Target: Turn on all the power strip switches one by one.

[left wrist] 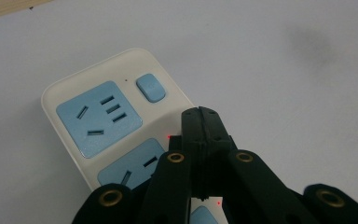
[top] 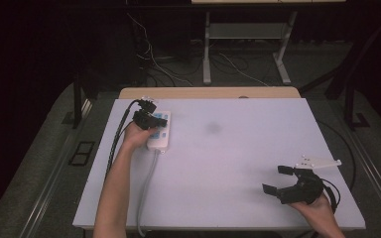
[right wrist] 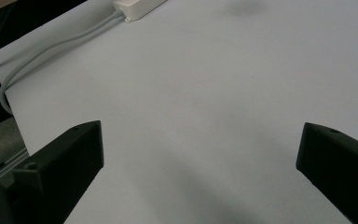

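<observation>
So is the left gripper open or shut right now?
Shut. In the left gripper view the left gripper has both jaws pressed together, empty, tips over the power strip.

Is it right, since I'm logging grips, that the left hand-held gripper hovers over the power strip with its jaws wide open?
No. The left hand-held gripper is over the power strip, but its jaws are shut together, with nothing between them, as the left gripper view shows.

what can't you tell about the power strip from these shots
- Power strip, left gripper view: its near sockets are hidden behind the shut left gripper.
- High view: the hand covers its near half.
- Right gripper view: the strip's body is cut off by the top edge.
- Cable: the plug end runs off the table.
</observation>
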{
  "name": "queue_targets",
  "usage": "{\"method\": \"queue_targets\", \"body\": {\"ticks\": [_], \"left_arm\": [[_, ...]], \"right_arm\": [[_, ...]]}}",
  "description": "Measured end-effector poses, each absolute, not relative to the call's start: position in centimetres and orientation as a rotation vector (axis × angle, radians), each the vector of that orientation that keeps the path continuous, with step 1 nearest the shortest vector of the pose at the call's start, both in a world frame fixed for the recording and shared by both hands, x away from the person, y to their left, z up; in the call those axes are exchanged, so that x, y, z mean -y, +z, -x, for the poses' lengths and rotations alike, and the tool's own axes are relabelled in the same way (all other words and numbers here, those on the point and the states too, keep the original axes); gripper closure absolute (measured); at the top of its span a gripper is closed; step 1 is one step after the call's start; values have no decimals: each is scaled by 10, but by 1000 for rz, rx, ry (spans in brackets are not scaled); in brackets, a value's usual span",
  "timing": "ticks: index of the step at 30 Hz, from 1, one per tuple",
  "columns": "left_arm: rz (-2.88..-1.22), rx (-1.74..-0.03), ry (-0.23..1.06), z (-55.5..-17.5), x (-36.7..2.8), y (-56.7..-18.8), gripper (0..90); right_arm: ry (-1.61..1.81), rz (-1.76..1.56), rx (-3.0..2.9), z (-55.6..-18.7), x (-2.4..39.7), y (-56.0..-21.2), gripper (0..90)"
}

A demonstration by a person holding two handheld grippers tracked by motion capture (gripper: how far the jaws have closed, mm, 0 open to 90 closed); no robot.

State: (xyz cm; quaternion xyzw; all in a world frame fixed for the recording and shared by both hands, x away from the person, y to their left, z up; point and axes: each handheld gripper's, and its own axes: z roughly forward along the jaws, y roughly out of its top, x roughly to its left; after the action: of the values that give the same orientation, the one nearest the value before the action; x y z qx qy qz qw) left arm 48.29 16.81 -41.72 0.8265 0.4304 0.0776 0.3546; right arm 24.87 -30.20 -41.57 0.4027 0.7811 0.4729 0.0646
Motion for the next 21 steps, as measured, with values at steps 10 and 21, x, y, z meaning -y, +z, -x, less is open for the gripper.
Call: {"method": "queue_targets", "body": {"ticks": [10,21], "left_arm": [[-2121,-1134,210,-481,-168,-418,898],[-2144,-1143,243,-479,-164,-416,896]], "right_arm": [[1435,-1209,-2358,-248,302,-415,4],[1429,-1208,-2361,-248,301,-415,4]]}}
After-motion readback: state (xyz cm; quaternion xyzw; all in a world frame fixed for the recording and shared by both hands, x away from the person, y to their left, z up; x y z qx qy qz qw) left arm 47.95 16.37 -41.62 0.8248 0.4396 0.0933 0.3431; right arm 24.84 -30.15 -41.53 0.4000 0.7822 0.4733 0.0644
